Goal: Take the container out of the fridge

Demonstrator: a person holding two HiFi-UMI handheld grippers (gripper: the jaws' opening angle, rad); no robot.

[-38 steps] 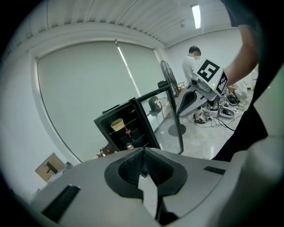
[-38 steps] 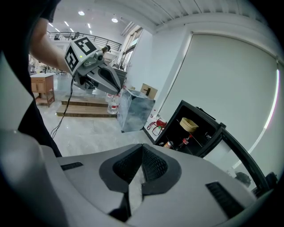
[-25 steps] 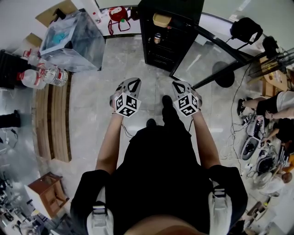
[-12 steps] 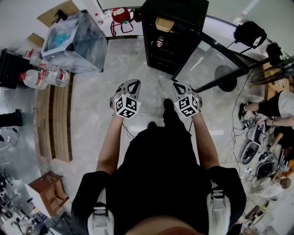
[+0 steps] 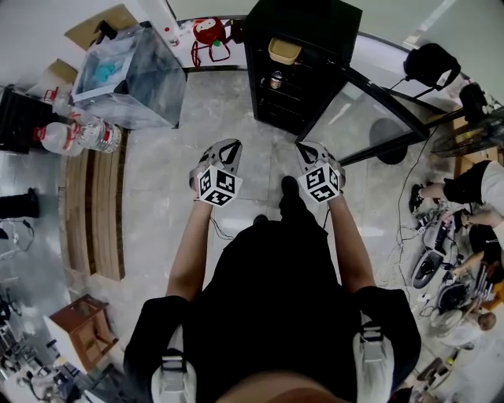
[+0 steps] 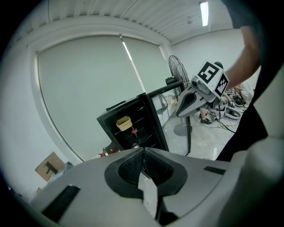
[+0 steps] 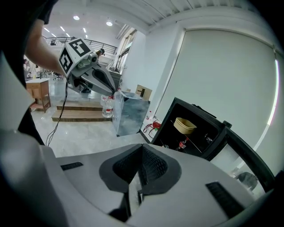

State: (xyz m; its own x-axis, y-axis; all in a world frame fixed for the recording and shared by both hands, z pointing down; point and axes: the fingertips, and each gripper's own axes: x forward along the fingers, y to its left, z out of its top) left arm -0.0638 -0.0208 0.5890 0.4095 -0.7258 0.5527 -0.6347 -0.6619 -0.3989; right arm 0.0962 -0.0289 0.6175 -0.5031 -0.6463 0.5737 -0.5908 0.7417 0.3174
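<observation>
Black fridge [image 5: 311, 20] ahead of the fingers with a tan container [image 5: 284, 50] inside, pale grey marbled floor [image 5: 157, 185], and the left gripper [image 5: 228, 146] and right gripper [image 5: 309, 148] are both grey with black-and-white square markers.

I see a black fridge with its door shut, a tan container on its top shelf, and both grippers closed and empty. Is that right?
Not quite: the door of the fridge is open, swung out to one side, as the head view shows. The rest holds: the tan container sits on the top shelf, and the left gripper and right gripper are both closed and empty.
</observation>
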